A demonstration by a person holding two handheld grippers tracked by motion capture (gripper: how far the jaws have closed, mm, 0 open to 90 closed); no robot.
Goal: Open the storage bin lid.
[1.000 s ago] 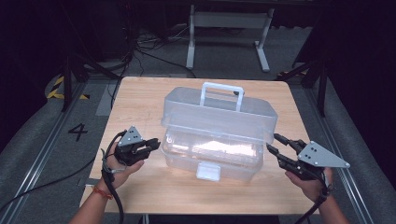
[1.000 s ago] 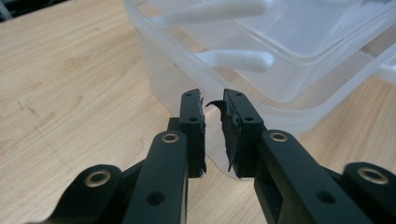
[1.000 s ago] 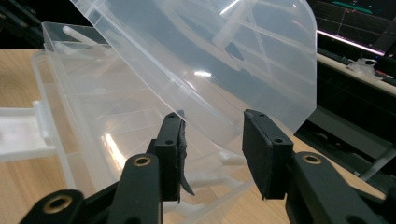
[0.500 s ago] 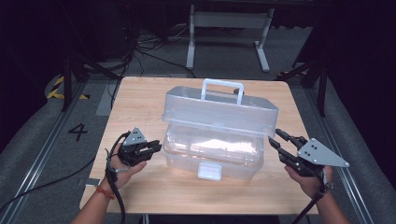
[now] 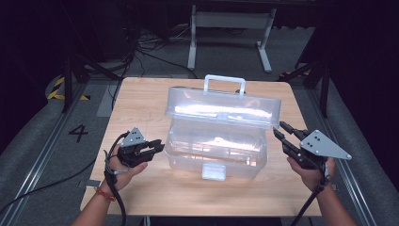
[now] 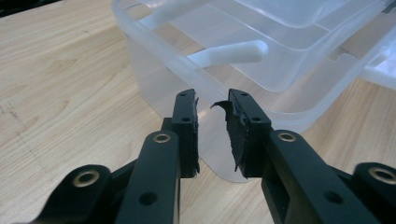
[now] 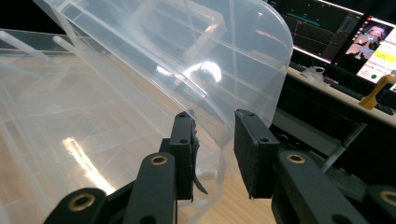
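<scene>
A clear plastic box (image 5: 216, 150) stands in the middle of the wooden table (image 5: 141, 103), and its lid (image 5: 221, 106) with a white handle (image 5: 225, 82) is raised and tilted back. A white latch (image 5: 212, 172) hangs on the front wall of the box.

The left gripper (image 5: 157, 146) rests low at the left end of the box, in the person's left hand (image 5: 123, 167). Its jaws have just been opening a little and now stand a narrow gap apart. In the left gripper view the rounded lower corner of the box (image 6: 205, 140) lies just ahead of this gap. The pads do not seem to press on the plastic, but the view is too close to be sure. The rubber of one pad (image 6: 236, 130) is torn and curls at the tip.

The right gripper (image 5: 281, 131) is at the right end of the box, held in the right hand (image 5: 313, 174). Its jaws have just been closing and stand apart. In the right gripper view the curved edge of the lid (image 7: 261, 93) passes in front of the gap between them, and the pads (image 7: 250, 154) are near it but not on it.
</scene>
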